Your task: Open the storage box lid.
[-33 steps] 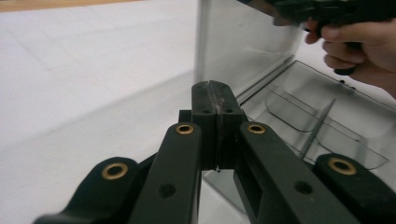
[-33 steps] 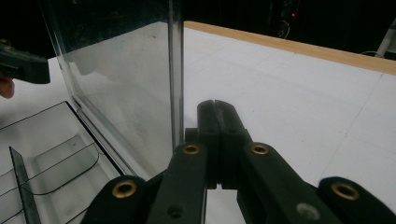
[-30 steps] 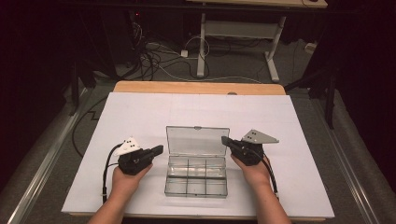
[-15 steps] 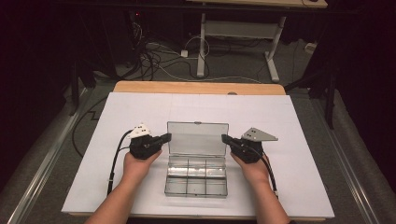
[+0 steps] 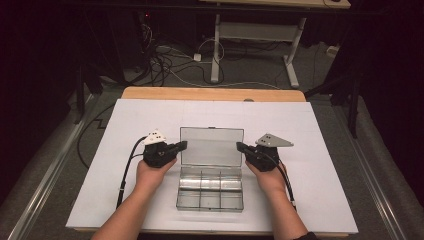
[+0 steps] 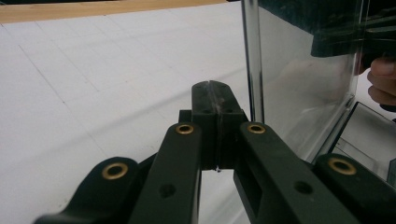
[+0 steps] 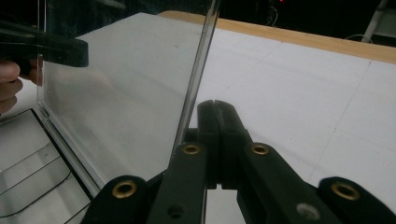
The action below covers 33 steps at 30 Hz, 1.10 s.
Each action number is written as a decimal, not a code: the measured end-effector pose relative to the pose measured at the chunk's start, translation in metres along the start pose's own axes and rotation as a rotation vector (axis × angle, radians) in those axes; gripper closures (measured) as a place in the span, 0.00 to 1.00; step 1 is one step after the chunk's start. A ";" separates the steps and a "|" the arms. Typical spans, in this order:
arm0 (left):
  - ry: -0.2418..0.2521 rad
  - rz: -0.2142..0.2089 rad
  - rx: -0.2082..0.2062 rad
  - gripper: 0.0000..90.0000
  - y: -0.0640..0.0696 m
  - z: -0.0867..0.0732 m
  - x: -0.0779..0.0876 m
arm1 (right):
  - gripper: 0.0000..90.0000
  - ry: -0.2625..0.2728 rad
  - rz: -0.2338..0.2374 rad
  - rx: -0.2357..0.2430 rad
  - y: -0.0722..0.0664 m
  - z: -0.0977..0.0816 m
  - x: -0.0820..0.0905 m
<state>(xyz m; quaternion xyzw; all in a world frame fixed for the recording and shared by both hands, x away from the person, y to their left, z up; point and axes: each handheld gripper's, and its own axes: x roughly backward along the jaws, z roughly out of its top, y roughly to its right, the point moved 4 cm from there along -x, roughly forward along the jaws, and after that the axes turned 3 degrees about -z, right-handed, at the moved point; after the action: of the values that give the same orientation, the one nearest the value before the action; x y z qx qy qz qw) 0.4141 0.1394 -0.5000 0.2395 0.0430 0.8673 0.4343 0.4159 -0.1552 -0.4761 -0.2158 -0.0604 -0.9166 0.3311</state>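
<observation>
Currently one clear plastic organizer box (image 5: 210, 192) on the desk (image 5: 125, 125), sitting near the middle of the desk's near edge. Lid (image 5: 212, 146) is swung up and stands roughly upright off the far side of the tray. Tray is split into six compartments, two rows of three; contents can't be made out, they look bare.

Two claws in play, one per hand. Left claw (image 5: 183, 145) is at the lid's left edge, jaws pressed together, nothing between them. In the left gripper view the closed tips (image 6: 215, 100) sit just beside the lid's edge (image 6: 252, 60), on its outer side; whether they touch the plastic can't be told. Right claw (image 5: 239, 147) mirrors it at the lid's right edge, jaws also together and gripping nothing. In the right gripper view the joined tips (image 7: 215, 116) are just beside the lid's edge (image 7: 198, 70), contact unclear.

Each gripper view picks up the other claw through the clear lid, with a few fingers (image 6: 383, 79) of the opposite hand around it.

Two forearms come in over the near desk edge, one either side of the box. One cable (image 5: 127, 170) trails from the left claw toward the near left corner.
</observation>
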 end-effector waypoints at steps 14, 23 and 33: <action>-0.093 0.052 0.035 0.97 -0.017 -0.011 -0.010 | 1.00 -0.108 -0.061 -0.041 0.015 -0.013 -0.017; -0.144 0.092 0.043 0.97 -0.019 -0.014 -0.012 | 1.00 -0.169 -0.070 -0.058 0.020 -0.019 -0.022; -0.156 0.095 0.025 0.97 -0.017 -0.014 -0.007 | 1.00 -0.188 -0.071 -0.046 0.019 -0.018 -0.020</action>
<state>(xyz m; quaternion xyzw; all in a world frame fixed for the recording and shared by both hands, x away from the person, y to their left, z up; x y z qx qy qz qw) 0.4236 0.1468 -0.5196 0.3133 0.0085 0.8650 0.3919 0.4353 -0.1624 -0.5020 -0.3060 -0.0777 -0.9047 0.2862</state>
